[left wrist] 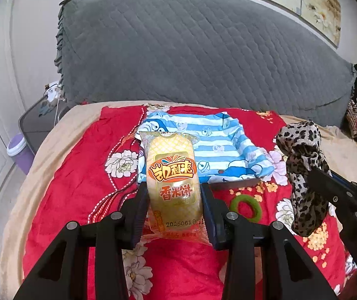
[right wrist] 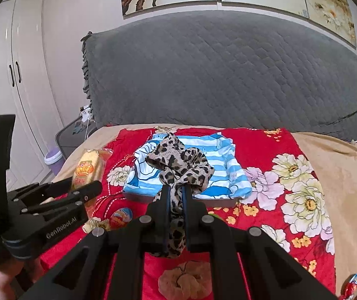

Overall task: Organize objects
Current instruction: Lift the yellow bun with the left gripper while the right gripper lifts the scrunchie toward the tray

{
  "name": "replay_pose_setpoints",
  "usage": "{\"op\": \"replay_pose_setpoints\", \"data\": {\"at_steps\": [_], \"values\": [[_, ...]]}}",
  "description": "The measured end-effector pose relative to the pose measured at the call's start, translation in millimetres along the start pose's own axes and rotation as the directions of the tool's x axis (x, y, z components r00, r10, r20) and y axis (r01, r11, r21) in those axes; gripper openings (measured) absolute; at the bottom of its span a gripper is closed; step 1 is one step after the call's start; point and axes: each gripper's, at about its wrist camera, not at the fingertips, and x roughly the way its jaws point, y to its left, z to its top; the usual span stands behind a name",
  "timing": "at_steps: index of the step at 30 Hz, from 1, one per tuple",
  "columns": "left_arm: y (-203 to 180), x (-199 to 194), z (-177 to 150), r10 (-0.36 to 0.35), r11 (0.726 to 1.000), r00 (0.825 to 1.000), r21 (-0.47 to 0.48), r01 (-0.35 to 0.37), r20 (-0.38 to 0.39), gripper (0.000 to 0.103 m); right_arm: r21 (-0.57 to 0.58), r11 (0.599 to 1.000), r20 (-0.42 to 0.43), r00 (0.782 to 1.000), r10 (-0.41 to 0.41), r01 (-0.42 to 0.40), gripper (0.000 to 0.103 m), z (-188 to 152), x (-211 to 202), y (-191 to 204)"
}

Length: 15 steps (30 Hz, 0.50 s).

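- Left wrist view: my left hand-held gripper [left wrist: 174, 210] is clamped on the rice cracker packet [left wrist: 172, 175], pads pressing its two long sides. The packet's long axis runs straight ahead along the fingers, its far end pointing at the box.
- Dead ahead and a little right lies the striped fabric box [left wrist: 218, 150], a shallow tray lined with blue and white cloth, sitting on the red floral blanket [left wrist: 78, 175] on the bed. From here its floor looks bare; I see nothing in it.
- The packet's far end overlaps the box's near left corner in the picture, so I judge the drop needs a short push forward and slightly right.
- Over on the right, the right hand-held gripper [left wrist: 311, 175] holds the leopard print cloth [left wrist: 301, 165] up off the blanket, the cloth bunched on top and dangling below.
- A green ring [left wrist: 246, 206] lies on the blanket just short of the box's near edge.
- Right wrist view: my right hand-held gripper [right wrist: 176, 192] is pinched narrow on the leopard print cloth [right wrist: 178, 165], which hangs directly in front of the striped fabric box [right wrist: 223, 172]. The box lies straight ahead.
- I judge the right one nearer the box's middle; the left hand-held gripper [right wrist: 86, 187] with the rice cracker packet [right wrist: 88, 167] sits well left of it.
- Loose on the blanket nearby: an egg-shaped toy [right wrist: 121, 216], a beige scrunchie [right wrist: 186, 282], and a small wrapped item [right wrist: 353, 283] at the lower right.
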Motion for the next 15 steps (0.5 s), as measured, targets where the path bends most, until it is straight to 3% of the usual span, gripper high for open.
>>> {"op": "replay_pose_setpoints", "data": {"at_steps": [15], "values": [[-6.6,43.3,25.8,0.019,1.000,1.000,0.023,-0.019,0.012,0.042,0.015,1.000,0.001,1.000,0.011,-0.011,0.009,20.1,48.5,-7.4]]}}
